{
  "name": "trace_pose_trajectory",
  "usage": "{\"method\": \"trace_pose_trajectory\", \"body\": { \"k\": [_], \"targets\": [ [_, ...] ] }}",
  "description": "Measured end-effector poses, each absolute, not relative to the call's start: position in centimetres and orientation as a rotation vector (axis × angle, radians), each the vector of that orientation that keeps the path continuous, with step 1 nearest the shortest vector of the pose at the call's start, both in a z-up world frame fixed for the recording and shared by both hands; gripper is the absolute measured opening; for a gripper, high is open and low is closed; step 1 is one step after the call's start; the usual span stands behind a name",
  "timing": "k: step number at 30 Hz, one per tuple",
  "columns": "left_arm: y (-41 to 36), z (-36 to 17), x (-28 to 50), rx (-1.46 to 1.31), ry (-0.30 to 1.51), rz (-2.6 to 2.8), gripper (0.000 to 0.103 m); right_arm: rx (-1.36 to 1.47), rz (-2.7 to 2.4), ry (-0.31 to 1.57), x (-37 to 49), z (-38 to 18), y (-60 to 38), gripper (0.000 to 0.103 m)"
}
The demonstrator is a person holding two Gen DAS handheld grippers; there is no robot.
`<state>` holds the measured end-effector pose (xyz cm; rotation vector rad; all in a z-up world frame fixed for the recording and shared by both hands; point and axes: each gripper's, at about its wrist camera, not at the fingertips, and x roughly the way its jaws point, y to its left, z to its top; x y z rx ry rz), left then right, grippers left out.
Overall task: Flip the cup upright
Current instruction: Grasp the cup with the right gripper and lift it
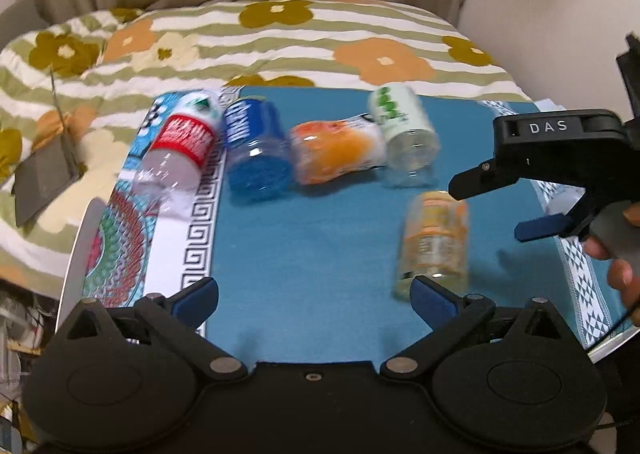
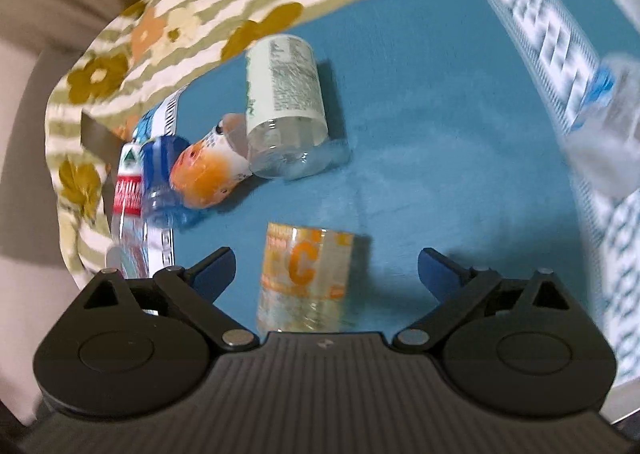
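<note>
The right tongs (image 2: 326,274), spread wide, are hanging directly over the orange-labelled cup (image 2: 306,278), whose long axis is running straight ahead between them; left tongs (image 1: 314,296) also spread.

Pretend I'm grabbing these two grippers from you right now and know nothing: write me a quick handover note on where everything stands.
Left gripper: open, empty, low over the blue cloth.
Right gripper: open, empty, aimed at the orange-labelled cup, which lies between its fingers but is not gripped.
Things: that cup lies on its side, alone, nearest you. Behind it lies a row of four more: red-labelled, blue, orange-and-white and green-and-white, all tipped over. A clear bottle shows blurred at the right edge of the right camera.
Done: nothing is upright yet.
Left: probably close on the orange-labelled cup and stand it up.
</note>
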<state>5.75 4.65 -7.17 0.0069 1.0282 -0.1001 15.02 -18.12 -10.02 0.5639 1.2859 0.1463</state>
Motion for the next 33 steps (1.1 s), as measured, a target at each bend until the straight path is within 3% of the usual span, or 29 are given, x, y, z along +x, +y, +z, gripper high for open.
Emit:
{"method": "trace_pose_trajectory", "body": {
  "k": [2,7,11,25,33],
  "targets": [
    [6.0,-7.5,5.9,-0.021,1.039,-0.099,0.103,0.601,0.133,1.300,15.4,-10.8,-17.6,0.103],
    [7.8,-8.0,6.0,-0.034,1.052,-0.082,0.103,0.635,0.106,1.318,15.9,-11.9,-16.7,0.090],
    [8.9,-8.1,6.2,-0.065,1.055,-0.076,0.103,0.659,0.092,1.324,16.1,-12.5,-16.2,0.074],
    [9.8,-7.0,6.9,-0.064,1.026,-0.077,0.103,0.650,0.120,1.289,15.3,-11.4,-15.9,0.070],
    [10.0,-5.6,6.0,-0.067,0.995,-0.065,0.103,0.601,0.150,1.148,13.8,-7.6,-16.7,0.070]
  ]
}}
